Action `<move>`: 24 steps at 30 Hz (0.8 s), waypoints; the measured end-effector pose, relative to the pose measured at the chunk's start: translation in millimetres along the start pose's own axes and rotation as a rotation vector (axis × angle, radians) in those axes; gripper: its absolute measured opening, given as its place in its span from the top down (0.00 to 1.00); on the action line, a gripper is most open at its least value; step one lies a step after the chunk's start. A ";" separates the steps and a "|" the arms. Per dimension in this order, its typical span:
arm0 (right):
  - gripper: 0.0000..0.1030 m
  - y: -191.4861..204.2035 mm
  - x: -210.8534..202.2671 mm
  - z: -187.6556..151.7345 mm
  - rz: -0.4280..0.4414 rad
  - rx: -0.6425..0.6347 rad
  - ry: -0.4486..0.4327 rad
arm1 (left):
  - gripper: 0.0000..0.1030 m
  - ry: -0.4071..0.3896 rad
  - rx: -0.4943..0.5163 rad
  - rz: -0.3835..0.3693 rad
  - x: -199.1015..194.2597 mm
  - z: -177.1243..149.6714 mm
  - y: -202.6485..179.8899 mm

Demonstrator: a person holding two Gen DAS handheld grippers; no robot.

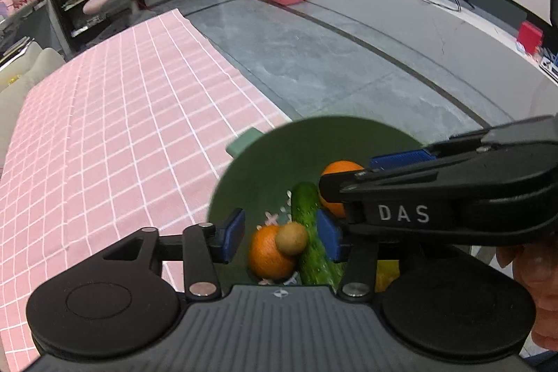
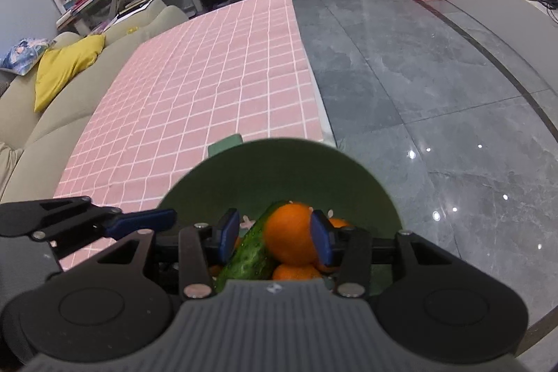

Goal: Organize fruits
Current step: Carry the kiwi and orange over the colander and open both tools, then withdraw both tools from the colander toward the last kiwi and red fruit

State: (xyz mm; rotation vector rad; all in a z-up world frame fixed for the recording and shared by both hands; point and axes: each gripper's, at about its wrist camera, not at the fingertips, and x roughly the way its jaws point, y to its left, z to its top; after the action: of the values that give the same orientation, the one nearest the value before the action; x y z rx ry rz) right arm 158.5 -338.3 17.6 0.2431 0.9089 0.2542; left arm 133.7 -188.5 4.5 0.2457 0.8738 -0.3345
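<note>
Right wrist view: right hand-held gripper [image 2: 275, 234] clamps an orange [image 2: 289, 232]; left hand-held gripper [image 1: 282, 234] parted, bowl [image 1: 279, 149] half hidden.

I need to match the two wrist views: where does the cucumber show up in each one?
Left wrist view: the cucumber lies bottom centre, slanting between the claw's blue pads, right of a kiwi.
Right wrist view: the cucumber is bottom centre, left of the orange between the pads.
Shared landmark: the green bowl holding it, on the pink checked cloth.
</note>
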 end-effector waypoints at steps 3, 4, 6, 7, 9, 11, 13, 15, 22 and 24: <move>0.58 -0.9 -3.3 2.3 0.000 0.008 -0.014 | 0.37 -0.011 -0.011 0.004 -4.4 2.6 3.9; 0.58 -0.9 -4.8 3.0 0.000 0.010 -0.017 | 0.37 -0.012 -0.014 0.007 -5.6 2.9 5.1; 0.58 -0.9 -7.5 4.3 -0.002 0.012 -0.026 | 0.37 -0.017 -0.017 0.014 -8.3 3.8 6.9; 0.58 0.1 -8.6 4.2 -0.002 0.012 -0.028 | 0.37 -0.020 -0.019 0.016 -9.9 3.8 8.2; 0.58 -0.2 -11.6 5.0 -0.003 0.013 -0.036 | 0.37 -0.027 -0.029 0.022 -13.7 3.0 11.5; 0.59 -0.6 -15.9 6.2 -0.008 0.013 -0.047 | 0.37 -0.028 -0.042 0.024 -16.5 1.6 15.5; 0.59 -2.2 -20.4 6.9 -0.031 0.011 -0.063 | 0.37 -0.027 -0.061 0.023 -20.4 -2.8 19.2; 0.59 -5.1 -22.9 5.9 -0.080 -0.002 -0.078 | 0.37 -0.025 -0.082 0.012 -24.3 -9.3 20.8; 0.59 -18.5 -23.8 3.7 -0.089 0.040 -0.060 | 0.37 -0.035 -0.141 -0.029 -32.9 -30.5 25.3; 0.59 -16.3 -25.7 4.1 -0.056 0.042 -0.063 | 0.37 -0.040 -0.139 -0.020 -34.7 -30.9 26.5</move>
State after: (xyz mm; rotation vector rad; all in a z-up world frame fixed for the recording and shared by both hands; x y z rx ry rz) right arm 148.6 -362.2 34.0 0.2626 0.8582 0.1750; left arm 101.4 -147.1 14.5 0.1014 0.8565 -0.2955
